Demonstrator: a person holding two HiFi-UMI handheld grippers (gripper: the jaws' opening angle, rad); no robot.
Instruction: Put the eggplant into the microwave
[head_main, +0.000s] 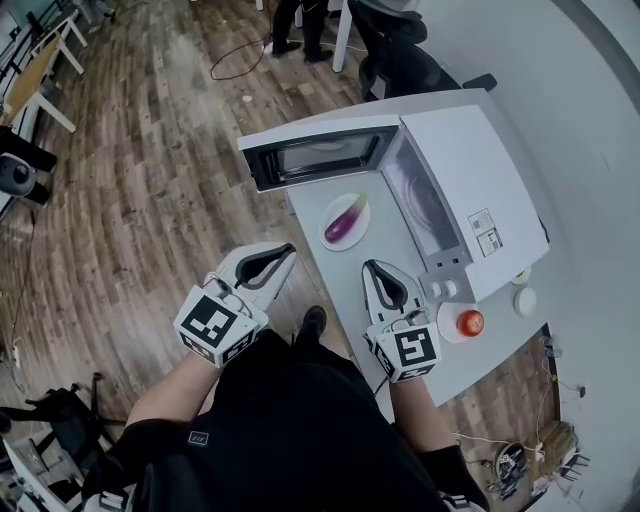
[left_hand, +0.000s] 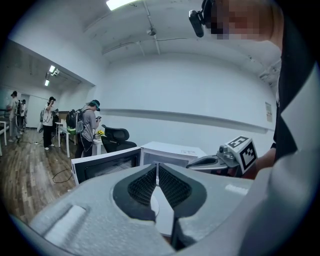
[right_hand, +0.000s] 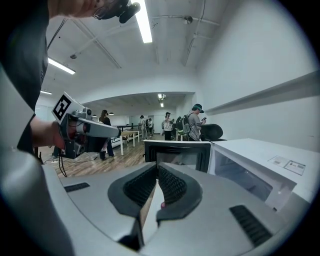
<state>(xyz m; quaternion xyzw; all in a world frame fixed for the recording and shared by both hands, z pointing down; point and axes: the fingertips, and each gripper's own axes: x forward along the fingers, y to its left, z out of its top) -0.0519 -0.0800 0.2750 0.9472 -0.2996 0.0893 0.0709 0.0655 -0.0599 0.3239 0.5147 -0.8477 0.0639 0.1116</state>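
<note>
Not started: eggplant (head_main: 347, 221) lies on plate (head_main: 326, 234), frame center, on worktop (head_main: 345, 287) beside open microwave (head_main: 470, 170). Left gripper (head_main: 288, 249) and right gripper (head_main: 371, 265) sit lower, jaws pressed together, empty. Grab and load remain.

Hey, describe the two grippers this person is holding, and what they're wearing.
The left gripper and right gripper are alike: pale grey bodies, black ribbed pads lining the jaws, and a white cube with black square markers at the back. The person wears a black top.
</note>
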